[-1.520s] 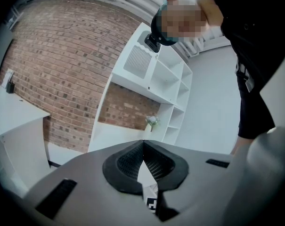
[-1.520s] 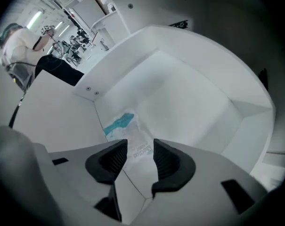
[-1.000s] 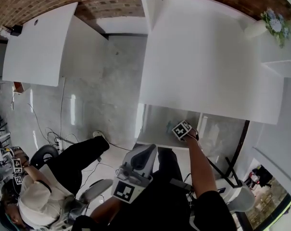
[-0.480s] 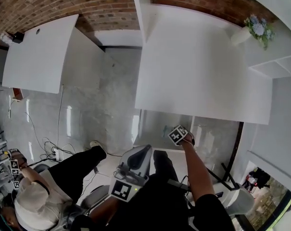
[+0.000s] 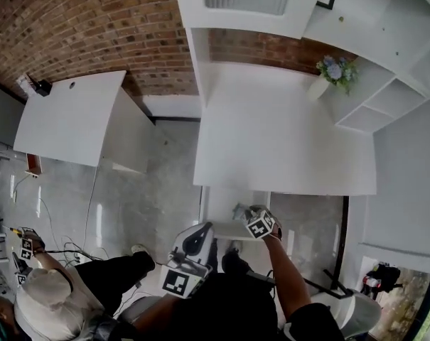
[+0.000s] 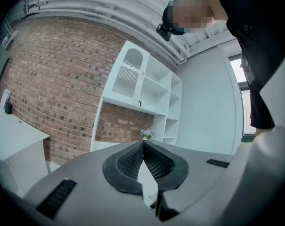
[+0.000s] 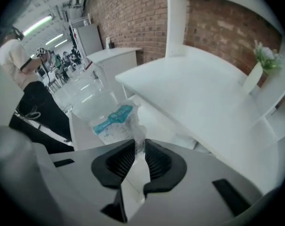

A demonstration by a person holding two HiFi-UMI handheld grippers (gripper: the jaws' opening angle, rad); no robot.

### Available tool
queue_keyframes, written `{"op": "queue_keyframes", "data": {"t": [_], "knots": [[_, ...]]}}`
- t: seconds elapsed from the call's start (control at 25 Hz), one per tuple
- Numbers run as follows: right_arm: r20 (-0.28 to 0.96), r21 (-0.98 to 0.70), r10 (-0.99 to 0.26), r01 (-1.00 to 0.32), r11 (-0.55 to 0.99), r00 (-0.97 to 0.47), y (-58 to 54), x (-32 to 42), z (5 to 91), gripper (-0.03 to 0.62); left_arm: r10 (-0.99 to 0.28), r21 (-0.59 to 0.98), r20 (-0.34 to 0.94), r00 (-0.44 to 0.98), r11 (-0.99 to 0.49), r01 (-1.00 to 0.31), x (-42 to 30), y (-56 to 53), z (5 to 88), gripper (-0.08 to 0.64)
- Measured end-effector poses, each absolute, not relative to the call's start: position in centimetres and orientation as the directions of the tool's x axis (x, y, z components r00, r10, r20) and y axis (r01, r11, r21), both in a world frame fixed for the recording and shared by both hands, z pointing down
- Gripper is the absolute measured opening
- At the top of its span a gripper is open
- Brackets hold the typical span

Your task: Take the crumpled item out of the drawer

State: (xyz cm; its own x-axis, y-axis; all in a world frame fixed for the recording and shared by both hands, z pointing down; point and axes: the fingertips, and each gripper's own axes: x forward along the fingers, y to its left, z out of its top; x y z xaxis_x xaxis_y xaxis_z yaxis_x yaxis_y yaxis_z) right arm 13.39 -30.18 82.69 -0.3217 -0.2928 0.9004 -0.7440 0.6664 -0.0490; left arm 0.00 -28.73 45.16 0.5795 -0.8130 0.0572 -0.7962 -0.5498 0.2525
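Observation:
The crumpled item (image 7: 111, 121) is a clear plastic wrapper with a teal label. In the right gripper view it hangs off the jaw tips, over the open white drawer (image 7: 156, 122). My right gripper (image 7: 138, 147) is still closing, its pads pinching the wrapper's near edge. The head view shows the right gripper (image 5: 247, 216) at the drawer (image 5: 218, 206) under the white desk (image 5: 286, 141), with the wrapper (image 5: 239, 210) at its tips. My left gripper (image 5: 200, 231) is held low by my body, left of the drawer. It (image 6: 143, 144) is shut on nothing and points up at the room.
A vase of flowers (image 5: 332, 73) stands at the desk's far right corner, beside white wall shelves (image 5: 382, 91). A second white desk (image 5: 72, 119) stands to the left. A seated person (image 5: 51, 297) and floor cables (image 5: 79, 251) are at lower left.
The head view has tilted up and now takes in more of the brick wall and shelves. My right gripper has come back a little from the desk edge with the wrapper.

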Motion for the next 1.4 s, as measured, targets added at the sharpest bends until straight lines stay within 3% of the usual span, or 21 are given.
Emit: {"op": "queue_keyframes", "data": {"t": [0.28,0.48,0.84,1.4], "knots": [[0.680,-0.123,-0.575,-0.844,0.522,-0.455,-28.7,14.7,69.8,0.080,-0.826,0.173,-0.006,0.564,-0.557,-0.813,1.3,-24.1,43.0,0.023],[0.529,-0.183,-0.683,-0.854,0.488,-0.504,-26.2,15.7,61.5,0.080,-0.841,0.168,0.019,0.540,-0.530,-0.831,2.7,-21.0,42.7,0.025],[0.341,-0.207,-0.804,-0.873,0.441,-0.487,-22.7,15.4,51.1,0.077,-0.825,0.151,-0.009,0.565,-0.560,-0.815,2.3,-19.1,41.4,0.025],[0.227,-0.220,-0.876,-0.899,0.378,-0.425,-19.7,13.7,44.4,0.078,-0.798,0.180,-0.007,0.603,-0.594,-0.784,-0.4,-19.4,42.4,0.025]]}}
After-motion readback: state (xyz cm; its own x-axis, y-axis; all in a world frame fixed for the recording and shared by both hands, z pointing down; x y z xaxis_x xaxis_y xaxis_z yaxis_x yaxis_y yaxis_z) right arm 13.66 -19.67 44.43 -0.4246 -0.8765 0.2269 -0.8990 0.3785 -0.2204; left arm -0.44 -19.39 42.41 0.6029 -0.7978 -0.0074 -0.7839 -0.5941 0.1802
